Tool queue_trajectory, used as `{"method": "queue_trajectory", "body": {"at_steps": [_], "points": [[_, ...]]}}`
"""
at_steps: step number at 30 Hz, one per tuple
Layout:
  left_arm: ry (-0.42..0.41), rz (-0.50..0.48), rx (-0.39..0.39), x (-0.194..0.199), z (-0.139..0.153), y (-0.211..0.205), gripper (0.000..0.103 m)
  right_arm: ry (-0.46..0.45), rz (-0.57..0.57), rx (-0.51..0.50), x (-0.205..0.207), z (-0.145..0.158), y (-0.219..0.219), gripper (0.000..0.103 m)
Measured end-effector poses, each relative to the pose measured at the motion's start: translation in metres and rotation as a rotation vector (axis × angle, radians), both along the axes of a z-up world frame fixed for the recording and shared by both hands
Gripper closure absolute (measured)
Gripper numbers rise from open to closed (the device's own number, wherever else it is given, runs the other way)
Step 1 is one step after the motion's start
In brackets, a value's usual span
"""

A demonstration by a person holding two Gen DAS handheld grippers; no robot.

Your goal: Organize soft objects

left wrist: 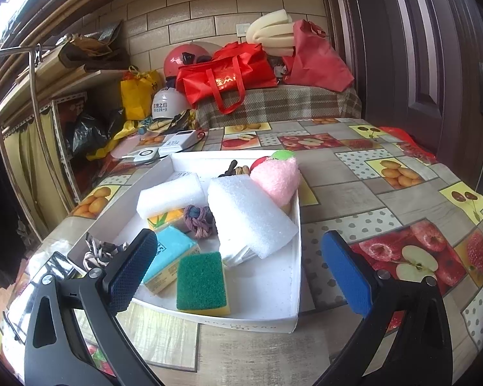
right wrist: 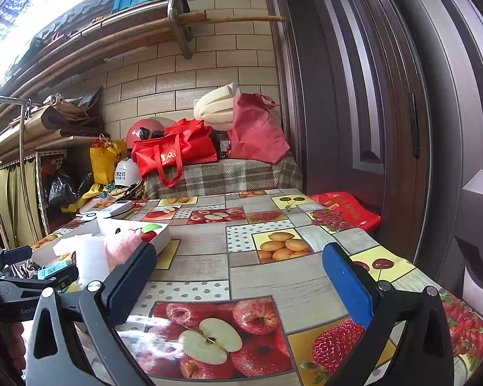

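White tray (left wrist: pixel 273 302) on desk (left wrist: pixel 354 186) held foam blocks, sponge (left wrist: pixel 201 281), pink plush (left wrist: pixel 277 178). Left gripper (left wrist: pixel 238 267) fingers spread, empty. Right gripper (right wrist: pixel 238 276) same, over bare desk.

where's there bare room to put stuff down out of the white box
Widest free patch: the tablecloth right of the white box, running to the door side. Inside the box, only the near right corner is bare, beside the green sponge. The rest is crowded with foam blocks.

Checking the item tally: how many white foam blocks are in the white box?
2: a smaller foam block at the back left, and a larger foam block leaning mid-right. More may be hidden underneath.
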State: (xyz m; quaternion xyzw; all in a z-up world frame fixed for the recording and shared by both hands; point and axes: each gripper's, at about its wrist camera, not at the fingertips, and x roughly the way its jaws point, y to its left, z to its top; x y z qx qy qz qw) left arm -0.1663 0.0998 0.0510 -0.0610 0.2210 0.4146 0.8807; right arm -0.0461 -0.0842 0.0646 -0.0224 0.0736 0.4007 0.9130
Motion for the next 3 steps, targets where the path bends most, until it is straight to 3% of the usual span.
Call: {"method": "queue_trajectory", "body": {"at_steps": [3], "points": [[0.004, -0.001, -0.003, 0.0011, 0.0005, 0.0002, 0.000, -0.002, 0.000, -0.001, 0.0000, -0.0001, 0.0000, 0.000]]}}
